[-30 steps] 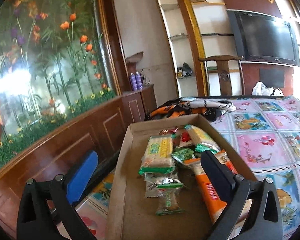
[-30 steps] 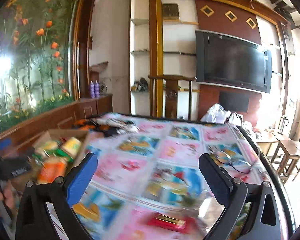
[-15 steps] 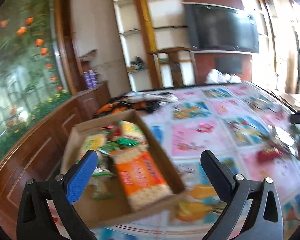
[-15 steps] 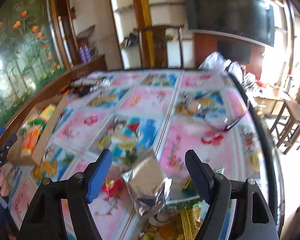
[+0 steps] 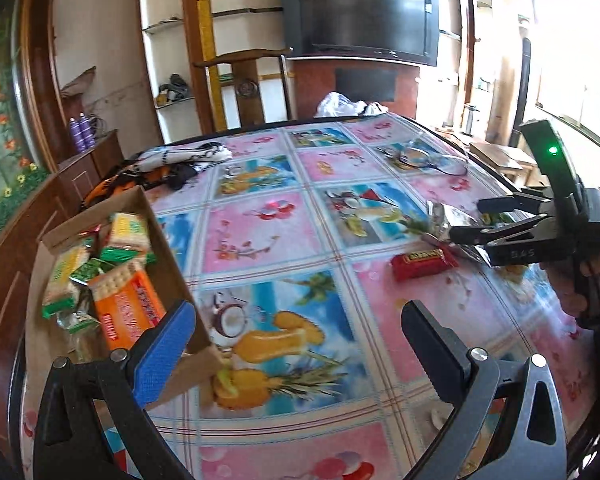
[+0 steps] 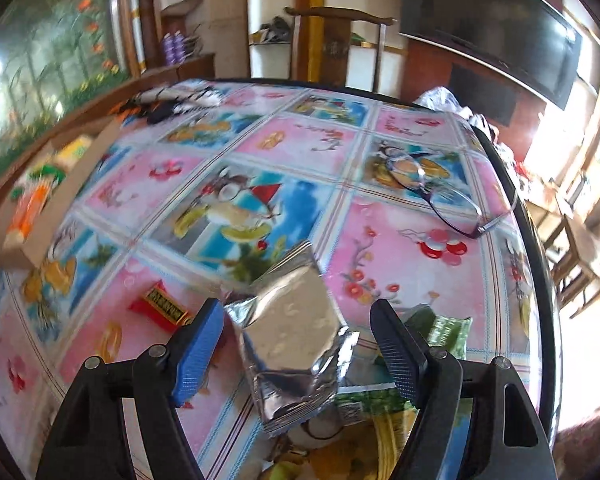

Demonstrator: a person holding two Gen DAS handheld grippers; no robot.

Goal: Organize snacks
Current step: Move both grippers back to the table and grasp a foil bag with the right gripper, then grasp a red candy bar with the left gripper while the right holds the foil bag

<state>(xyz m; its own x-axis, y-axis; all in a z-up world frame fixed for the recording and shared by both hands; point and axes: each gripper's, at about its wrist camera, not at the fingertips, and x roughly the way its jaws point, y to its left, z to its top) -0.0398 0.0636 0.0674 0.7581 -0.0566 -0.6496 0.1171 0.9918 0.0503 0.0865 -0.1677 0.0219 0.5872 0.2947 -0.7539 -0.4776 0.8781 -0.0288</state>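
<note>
In our left wrist view, our left gripper (image 5: pixel 296 344) tilts down over the patterned table (image 5: pixel 284 232), its jaws spread wide with nothing between them. Its blue finger overlaps the near corner of the cardboard box (image 5: pixel 168 256), which lies at the table's left side with several snack packs inside, an orange pack (image 5: pixel 126 312) nearest us. At the far right, a hand (image 5: pixel 580 280) grips our right gripper (image 5: pixel 466 224) by its handle, pointing it leftward and down at a silver foil pouch (image 5: pixel 450 220); a red snack bar (image 5: pixel 422 262) lies just beside it.

In our right wrist view, the right gripper (image 6: pixel 298 338) angles steeply down. Its jaws have just been closing, and the silver foil pouch (image 6: pixel 296 332) sits between them, but the pads stand clear of its sides. The red snack bar (image 6: pixel 162 306) lies left of it, and glasses (image 6: pixel 432 196) rest farther off.
</note>
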